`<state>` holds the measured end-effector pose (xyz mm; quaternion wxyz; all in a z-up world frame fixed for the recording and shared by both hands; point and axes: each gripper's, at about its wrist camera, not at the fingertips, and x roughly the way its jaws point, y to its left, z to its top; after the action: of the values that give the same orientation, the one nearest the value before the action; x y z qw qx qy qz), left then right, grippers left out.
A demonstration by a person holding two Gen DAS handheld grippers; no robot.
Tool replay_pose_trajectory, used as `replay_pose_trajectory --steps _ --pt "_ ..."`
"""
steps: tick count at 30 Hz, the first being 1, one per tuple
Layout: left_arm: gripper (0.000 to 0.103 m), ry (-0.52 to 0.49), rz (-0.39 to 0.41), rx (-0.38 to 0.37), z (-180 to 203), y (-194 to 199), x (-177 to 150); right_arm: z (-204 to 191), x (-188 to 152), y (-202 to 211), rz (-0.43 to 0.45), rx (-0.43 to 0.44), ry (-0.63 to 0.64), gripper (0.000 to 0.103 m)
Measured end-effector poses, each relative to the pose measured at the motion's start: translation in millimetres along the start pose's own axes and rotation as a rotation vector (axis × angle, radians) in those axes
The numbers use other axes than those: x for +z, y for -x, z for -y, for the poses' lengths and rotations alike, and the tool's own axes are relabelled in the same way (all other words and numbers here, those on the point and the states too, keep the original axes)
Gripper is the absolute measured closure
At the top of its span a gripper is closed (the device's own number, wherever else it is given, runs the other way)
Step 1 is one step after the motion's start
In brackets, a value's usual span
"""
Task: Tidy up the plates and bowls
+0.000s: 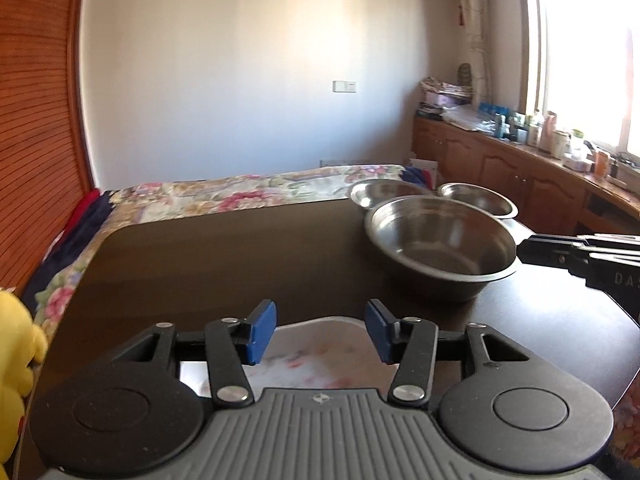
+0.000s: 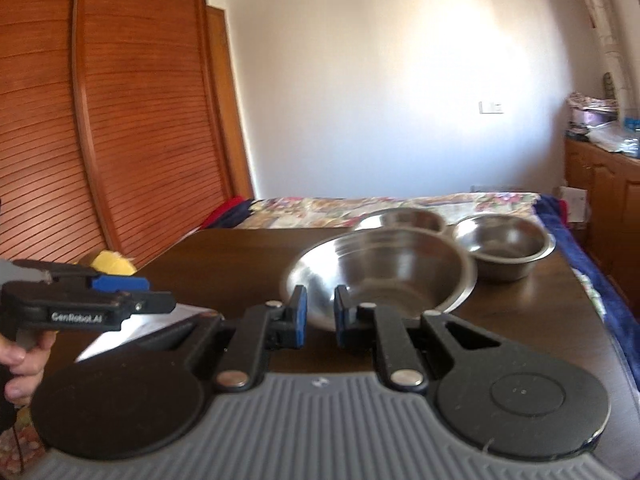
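The dark brown wooden table (image 2: 520,320) fills the scene and serves as our landmark. On its far right part sits the large round stainless-steel bowl (image 2: 380,272), nothing inside it, tipped a little with its near rim raised. The right gripper (image 2: 321,312) has that near rim between its blue pads, jaws pressed in on the metal. Behind the big bowl, at the table's far edge, two smaller stainless-steel bowls, one to the right (image 2: 504,246) and one further back (image 2: 404,218), both bare inside. Near the table's front edge lies a shiny flat steel plate (image 1: 320,354) showing blurred coloured reflections; whether anything rests on it is hard to say. The left gripper (image 1: 321,330) hovers just above that plate, jaws spread wide, pinching nothing. Off the table's left side, a yellow plush toy (image 1: 16,352). Beyond the table's far edge, a flowered bedspread (image 1: 240,192).
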<state>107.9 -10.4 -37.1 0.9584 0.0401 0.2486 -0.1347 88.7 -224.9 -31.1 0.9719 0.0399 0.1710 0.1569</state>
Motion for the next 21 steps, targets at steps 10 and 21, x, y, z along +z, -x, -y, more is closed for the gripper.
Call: replay_pose_trajectory --steps 10,21 --pt "0.034 -0.017 0.0 -0.027 35 -39 20 57 0 -10 0.018 -0.075 -0.027 0.063" --pt "0.019 -0.011 -0.013 -0.03 50 -71 33 91 3 -54 -0.015 -0.044 -0.051 0.043"
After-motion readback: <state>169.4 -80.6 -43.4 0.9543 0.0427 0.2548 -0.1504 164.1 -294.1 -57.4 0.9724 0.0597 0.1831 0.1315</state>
